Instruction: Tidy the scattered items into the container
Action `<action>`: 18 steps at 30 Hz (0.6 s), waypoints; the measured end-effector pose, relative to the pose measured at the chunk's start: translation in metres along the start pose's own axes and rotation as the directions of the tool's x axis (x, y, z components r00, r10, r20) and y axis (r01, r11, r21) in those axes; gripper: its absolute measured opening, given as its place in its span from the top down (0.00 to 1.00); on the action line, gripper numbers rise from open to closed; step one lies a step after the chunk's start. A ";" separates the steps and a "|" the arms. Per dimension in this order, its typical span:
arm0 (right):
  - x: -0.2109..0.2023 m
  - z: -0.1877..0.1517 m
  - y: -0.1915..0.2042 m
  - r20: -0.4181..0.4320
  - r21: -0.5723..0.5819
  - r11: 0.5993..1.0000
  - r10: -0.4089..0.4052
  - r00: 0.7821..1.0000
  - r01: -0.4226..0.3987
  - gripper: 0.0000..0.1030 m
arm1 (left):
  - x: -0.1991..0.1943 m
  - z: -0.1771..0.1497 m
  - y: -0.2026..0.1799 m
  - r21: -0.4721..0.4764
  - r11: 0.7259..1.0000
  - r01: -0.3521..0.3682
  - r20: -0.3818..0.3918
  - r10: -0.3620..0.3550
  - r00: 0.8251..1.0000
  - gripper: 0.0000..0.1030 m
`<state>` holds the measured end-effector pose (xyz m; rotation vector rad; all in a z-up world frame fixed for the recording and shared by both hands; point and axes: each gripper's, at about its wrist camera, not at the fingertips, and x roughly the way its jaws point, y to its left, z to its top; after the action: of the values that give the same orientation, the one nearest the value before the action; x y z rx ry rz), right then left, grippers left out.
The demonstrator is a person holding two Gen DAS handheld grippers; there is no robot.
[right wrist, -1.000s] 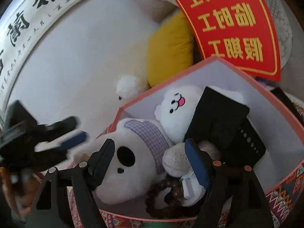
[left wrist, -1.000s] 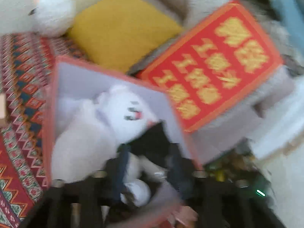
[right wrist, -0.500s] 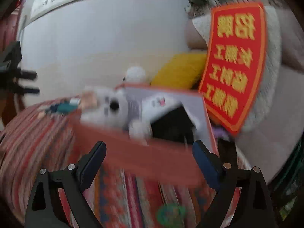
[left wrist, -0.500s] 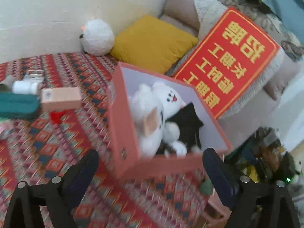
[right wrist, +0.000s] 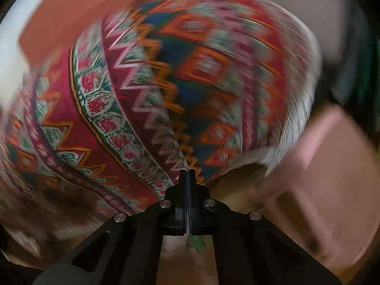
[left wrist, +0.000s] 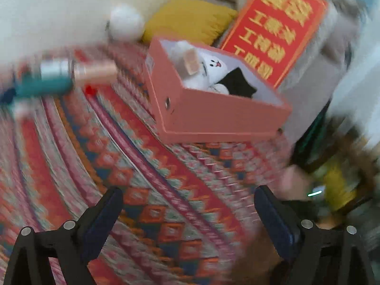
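Note:
In the left wrist view a salmon pink box (left wrist: 213, 116) sits on the patterned blanket (left wrist: 142, 178), holding white plush toys (left wrist: 209, 68) and a black item (left wrist: 237, 85). To its left lie blurred loose items: a pink box or bottle (left wrist: 95, 72), a silver can (left wrist: 55, 67) and a teal object (left wrist: 42, 87). My left gripper (left wrist: 187, 204) is open over the blanket, well short of the box, with nothing between its fingers. My right gripper (right wrist: 187, 175) is shut with nothing visible in it, pointing down at the blanket's edge (right wrist: 166, 95). A corner of the pink box (right wrist: 59, 11) shows at the upper left.
A yellow cushion (left wrist: 190, 19), a white fluffy ball (left wrist: 125, 23) and a red sign with gold characters (left wrist: 275, 28) stand behind the box. Dark clutter (left wrist: 332, 178) lies to the right off the blanket. A pinkish-brown cardboard shape (right wrist: 332, 178) sits at the right in the right wrist view.
Both grippers pulled back from the box. The left one swung away and stayed open; the right one dropped toward the blanket's edge and went from open to shut.

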<state>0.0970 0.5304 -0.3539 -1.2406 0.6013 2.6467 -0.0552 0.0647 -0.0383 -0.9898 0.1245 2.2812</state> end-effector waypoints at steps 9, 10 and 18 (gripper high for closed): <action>-0.033 -0.172 -0.093 -0.115 0.201 0.930 -0.289 0.950 0.307 0.11 | 0.042 -0.038 -0.051 0.333 0.901 -0.277 -0.045 0.309 0.950 0.10; -0.030 -0.187 -0.095 -0.143 0.181 0.931 -0.295 0.945 0.318 0.11 | 0.045 -0.040 -0.049 0.329 0.898 -0.290 -0.054 0.325 0.944 0.10; 0.036 -0.228 -0.028 -0.087 -0.097 0.991 -0.101 0.991 0.092 0.14 | 0.049 -0.047 -0.022 0.163 0.922 -0.351 -0.134 0.373 0.918 0.10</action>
<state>0.2426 0.4592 -0.5211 -1.3858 0.4237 2.5762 -0.0376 0.0925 -0.1020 -1.1571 0.5702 2.4773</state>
